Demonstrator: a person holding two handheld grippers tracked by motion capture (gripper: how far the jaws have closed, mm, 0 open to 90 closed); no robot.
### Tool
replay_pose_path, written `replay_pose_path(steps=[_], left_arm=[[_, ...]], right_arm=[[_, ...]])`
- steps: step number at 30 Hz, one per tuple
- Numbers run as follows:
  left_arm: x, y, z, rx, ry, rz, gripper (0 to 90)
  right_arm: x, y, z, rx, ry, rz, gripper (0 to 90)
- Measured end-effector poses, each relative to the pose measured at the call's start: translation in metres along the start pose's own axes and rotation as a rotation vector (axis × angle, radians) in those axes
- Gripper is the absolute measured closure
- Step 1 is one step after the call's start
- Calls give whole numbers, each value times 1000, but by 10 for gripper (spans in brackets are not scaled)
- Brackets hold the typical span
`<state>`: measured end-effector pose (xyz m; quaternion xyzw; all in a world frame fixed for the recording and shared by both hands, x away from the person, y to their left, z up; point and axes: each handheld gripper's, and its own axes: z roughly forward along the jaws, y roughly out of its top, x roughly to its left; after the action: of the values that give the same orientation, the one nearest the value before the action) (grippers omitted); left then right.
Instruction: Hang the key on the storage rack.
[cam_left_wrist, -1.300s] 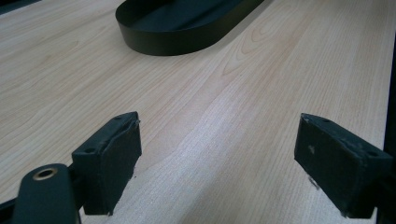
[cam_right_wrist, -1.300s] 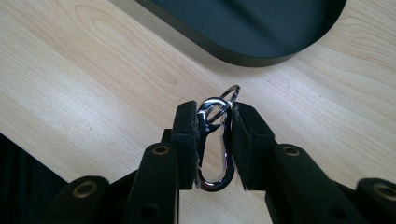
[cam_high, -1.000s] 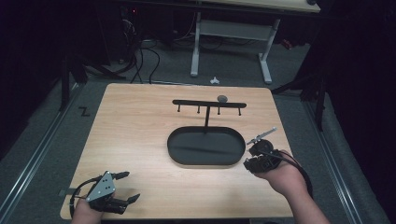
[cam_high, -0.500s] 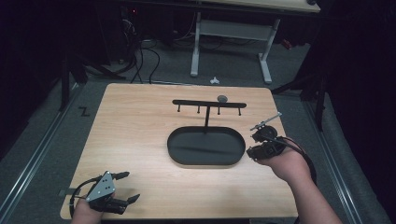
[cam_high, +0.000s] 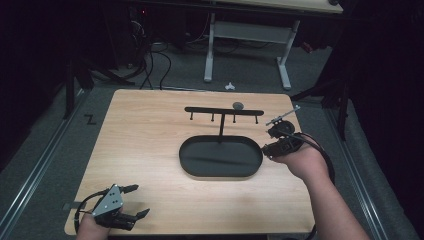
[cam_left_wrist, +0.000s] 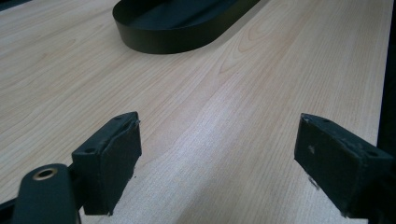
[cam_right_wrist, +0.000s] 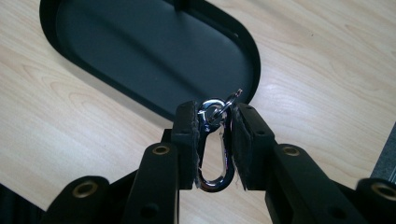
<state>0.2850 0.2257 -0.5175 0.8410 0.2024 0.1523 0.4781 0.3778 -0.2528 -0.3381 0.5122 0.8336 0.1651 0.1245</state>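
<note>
High view takes in the wooden table (cam_high: 150, 150), with a black oval tray (cam_high: 220, 157) at its middle and a hook rack (cam_high: 223, 111) rising from it. Near the front left corner the left gripper (cam_high: 136, 200) rests with jaws spread wide (nothing between them). Just right of the tray, the right gripper (cam_right_wrist: 214, 140) is clenched on a silver carabiner (cam_right_wrist: 215, 149).
</note>
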Motion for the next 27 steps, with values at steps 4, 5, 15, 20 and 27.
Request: replay_pose_path(steps=[4,5,15,20,27], left_arm=[[0,0,-1,-11,9,-1,153],[1,0,-2,-13,10,-3,153],[1,-1,-2,-11,8,-4,153],[1,-1,-2,-10,5,-6,153],[1,-2,-3,-13,6,-11,153]], right_arm=[[-3,6,0,0,-5,9,719],[-4,8,0,-7,-4,11,719],[-10,23,-4,-23,-16,21,720],[-12,32,-8,-37,-21,33,720],[-15,43,-11,-56,-32,42,720]])
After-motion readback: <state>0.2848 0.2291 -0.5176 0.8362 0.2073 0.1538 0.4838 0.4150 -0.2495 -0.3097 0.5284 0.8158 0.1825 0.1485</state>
